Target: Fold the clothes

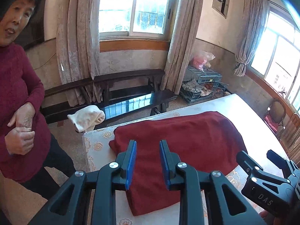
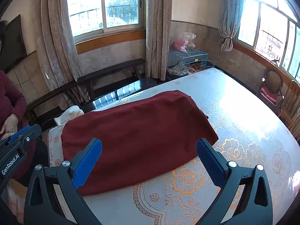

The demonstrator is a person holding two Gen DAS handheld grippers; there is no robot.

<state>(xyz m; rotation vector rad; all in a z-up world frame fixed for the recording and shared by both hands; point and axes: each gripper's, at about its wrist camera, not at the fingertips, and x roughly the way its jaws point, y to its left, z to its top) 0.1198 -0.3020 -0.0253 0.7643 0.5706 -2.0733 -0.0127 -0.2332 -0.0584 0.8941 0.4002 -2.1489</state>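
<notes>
Large table (image 2: 243, 112) under a lace-patterned cover, filling the right and centre of both views. Across its left half, reaching the left edge and close to the near edge, one dark red garment (image 2: 135, 127), already doubled into a thick, roughly rectangular bundle with smooth top and rounded folded edges. Judged well advanced: no sleeves or loose flaps showing, perhaps one more fold or a final squaring-up left, though hard to say from the bundle alone. Beyond the left edge, off the table, a dark bench (image 1: 131, 101) carrying a cream rolled cloth (image 1: 88, 117); whether part of the folding job, unclear. Beside the left edge, a bystander in a maroon sweater (image 1: 16, 97), hands clasped.

Right gripper (image 2: 149, 157) poised over the near side of the bundle, jaws spread wide, nothing between the pads. Left gripper (image 1: 147, 161) over the garment's near left end, jaws narrowly parted, blue pads apart and gripping no cloth.
</notes>
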